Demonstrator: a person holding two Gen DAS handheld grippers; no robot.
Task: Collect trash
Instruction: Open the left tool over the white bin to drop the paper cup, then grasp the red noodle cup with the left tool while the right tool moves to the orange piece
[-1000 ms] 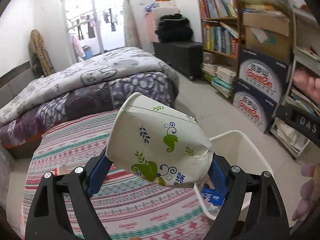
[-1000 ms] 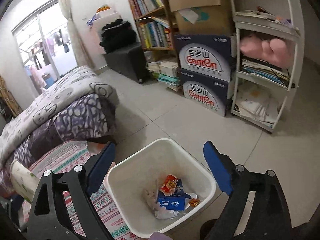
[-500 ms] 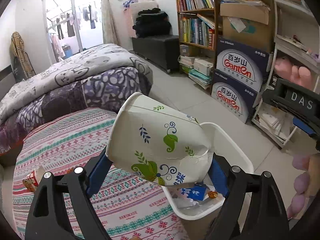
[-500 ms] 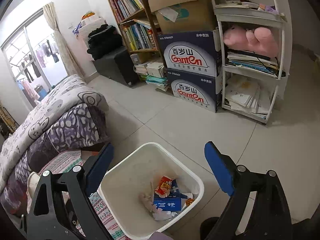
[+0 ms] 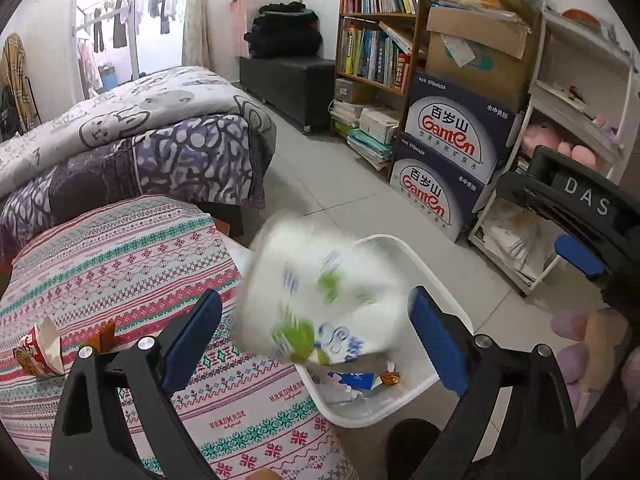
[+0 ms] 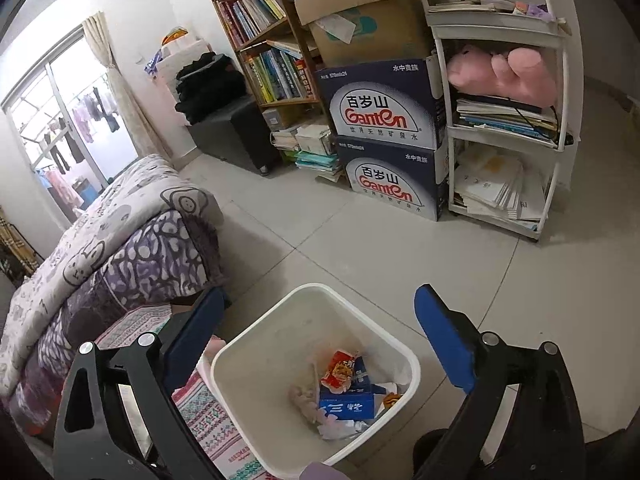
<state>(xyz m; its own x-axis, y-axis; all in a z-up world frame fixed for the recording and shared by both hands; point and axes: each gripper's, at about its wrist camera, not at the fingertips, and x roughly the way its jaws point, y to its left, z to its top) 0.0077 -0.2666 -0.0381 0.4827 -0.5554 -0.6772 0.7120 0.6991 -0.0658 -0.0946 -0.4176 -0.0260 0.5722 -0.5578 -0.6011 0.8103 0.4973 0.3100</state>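
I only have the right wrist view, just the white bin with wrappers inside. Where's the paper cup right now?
Observer: The paper cup is a blur between the left gripper pads, seemingly over the bin edge. The jaws have just been opening and neither pad presses it.
Operator: Any trash left on the table?
Observer: Yes, a red snack wrapper lies on the patterned cloth, far left.
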